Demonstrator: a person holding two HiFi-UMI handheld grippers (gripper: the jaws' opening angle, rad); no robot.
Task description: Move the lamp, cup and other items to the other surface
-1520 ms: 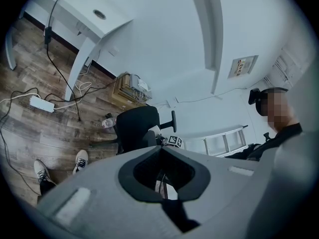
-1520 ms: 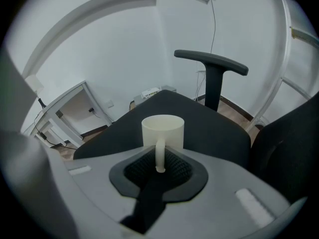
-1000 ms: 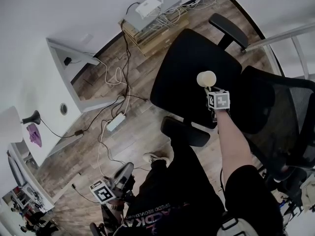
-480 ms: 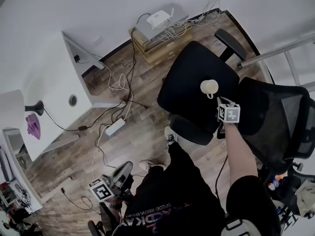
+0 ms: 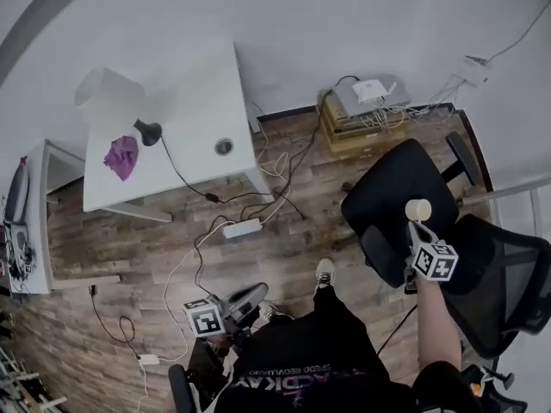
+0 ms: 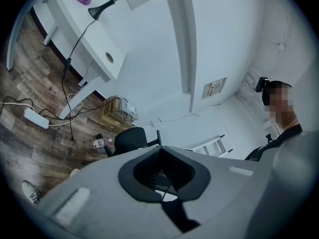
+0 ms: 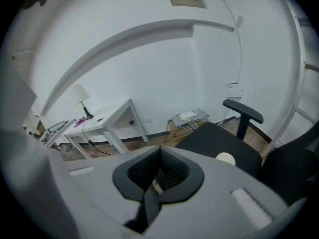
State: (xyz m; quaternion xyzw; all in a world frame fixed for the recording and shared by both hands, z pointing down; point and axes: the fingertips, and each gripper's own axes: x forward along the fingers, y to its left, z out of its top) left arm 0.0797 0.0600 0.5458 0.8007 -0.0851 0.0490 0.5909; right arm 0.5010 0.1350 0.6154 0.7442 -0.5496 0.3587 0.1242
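The person's dark trousers (image 5: 301,351) and one pale shoe (image 5: 325,273) are nearest, at the bottom of the head view. The left gripper (image 5: 250,298) hangs low beside the left leg, above the wooden floor (image 5: 129,256). Its fingers (image 6: 148,173) are clenched together with nothing between them.

The right gripper (image 5: 417,231) is held out over a black office chair (image 5: 379,196). Its fingers (image 7: 173,172) are also pressed together and grasp nothing. The cream cup (image 5: 418,210) stands on the chair's seat. In the head view it sits just past the right gripper's tips. In the right gripper view it shows off to the right of the fingers, clear of them. A second chair with a mesh back (image 5: 508,265) stands just beside the first, to the right.

Farther out, a white power strip (image 5: 242,228) lies on the floor among loose cables. Against the wall, a low wooden box (image 5: 362,129) carries a white router (image 5: 373,90).

Farthest, to the left and well apart from the chairs, is the white desk (image 5: 185,101). The lamp (image 5: 148,132) stands on it, with a black base and a white shade, and its dark cord runs over the desk edge down to the floor. A purple cloth (image 5: 121,157) lies on the desk just beside the lamp's base.
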